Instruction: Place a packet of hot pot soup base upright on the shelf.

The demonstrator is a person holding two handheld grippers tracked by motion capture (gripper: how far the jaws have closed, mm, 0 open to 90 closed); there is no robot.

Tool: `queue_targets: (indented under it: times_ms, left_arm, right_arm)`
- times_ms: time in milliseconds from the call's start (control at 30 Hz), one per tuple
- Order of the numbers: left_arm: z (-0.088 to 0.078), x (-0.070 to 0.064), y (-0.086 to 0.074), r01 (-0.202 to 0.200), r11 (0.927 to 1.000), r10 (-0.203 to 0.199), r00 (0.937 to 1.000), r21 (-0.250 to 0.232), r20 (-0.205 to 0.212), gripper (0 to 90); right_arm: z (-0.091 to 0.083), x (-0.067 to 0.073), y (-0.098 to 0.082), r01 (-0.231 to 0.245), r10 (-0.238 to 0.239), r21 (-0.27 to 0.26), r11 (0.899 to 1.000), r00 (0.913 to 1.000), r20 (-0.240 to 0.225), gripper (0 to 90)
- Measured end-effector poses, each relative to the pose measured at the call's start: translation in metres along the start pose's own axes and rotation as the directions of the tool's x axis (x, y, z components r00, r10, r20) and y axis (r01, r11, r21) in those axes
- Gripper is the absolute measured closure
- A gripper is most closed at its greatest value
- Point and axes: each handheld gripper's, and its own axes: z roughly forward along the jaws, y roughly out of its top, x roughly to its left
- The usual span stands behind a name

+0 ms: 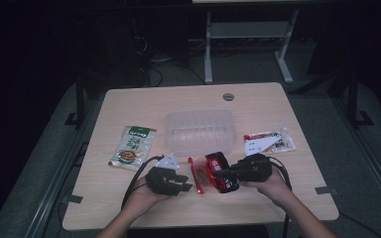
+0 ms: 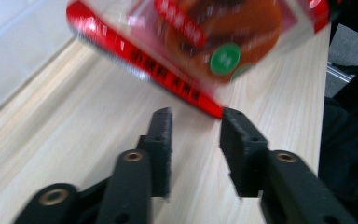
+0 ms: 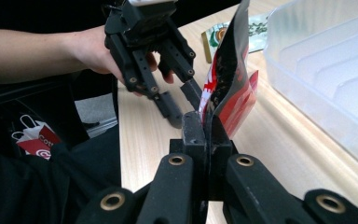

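A red and clear snack packet (image 1: 217,173) hangs just above the table's near middle, and my right gripper (image 1: 224,172) is shut on its edge. In the right gripper view the packet (image 3: 228,93) stands on edge, pinched between the closed jaws of that gripper (image 3: 207,123). My left gripper (image 1: 187,182) is just left of the packet, open, with nothing between its fingers. Its own view shows the jaws (image 2: 196,116) apart over bare wood, the blurred packet (image 2: 205,42) just past their tips. The right gripper view also has the left gripper (image 3: 185,110) open close beside the packet.
An empty clear plastic container (image 1: 201,131) sits mid-table just behind the grippers, with its ribbed wall (image 3: 326,70) close on the right. A green packet (image 1: 133,147) lies to the left, and a white and red packet (image 1: 269,142) to the right. The table's front edge is near.
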Motion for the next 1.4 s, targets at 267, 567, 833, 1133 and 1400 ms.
queue_targets:
  times_ms: [267, 567, 833, 1133, 1400]
  left_arm:
    - [-0.020, 0.000, -0.014, -0.007, 0.9999, 0.007, 0.9999, 0.016, -0.008, 45.4]
    - [-0.032, 0.005, -0.031, 0.001, 0.9998, 0.000, 0.9982, 0.018, -0.060, 27.5]
    - [-0.029, 0.010, -0.034, -0.001, 0.9992, 0.005, 0.9958, 0.039, -0.091, 14.2]
    - [-0.028, 0.011, -0.033, -0.029, 0.9980, 0.034, 0.9954, 0.056, -0.090, 13.3]
    - [-0.029, 0.011, -0.034, -0.017, 0.9987, 0.021, 0.9960, 0.047, -0.087, 13.3]
  right_arm:
    - [-0.005, -0.002, 0.010, 0.011, -0.011, -0.010, 1.000, 0.9999, 0.014, 90.0]
    - [-0.007, -0.011, 0.028, 0.036, -0.035, -0.036, 0.999, 0.9989, 0.032, 90.0]
    - [-0.004, -0.022, 0.052, 0.055, -0.052, -0.054, 0.997, 0.9961, 0.072, 90.0]
    - [0.000, -0.038, 0.071, 0.063, -0.055, -0.083, 0.995, 0.9932, 0.103, 90.0]
    - [0.015, -0.051, 0.086, 0.063, -0.052, -0.090, 0.994, 0.9921, 0.115, 90.0]
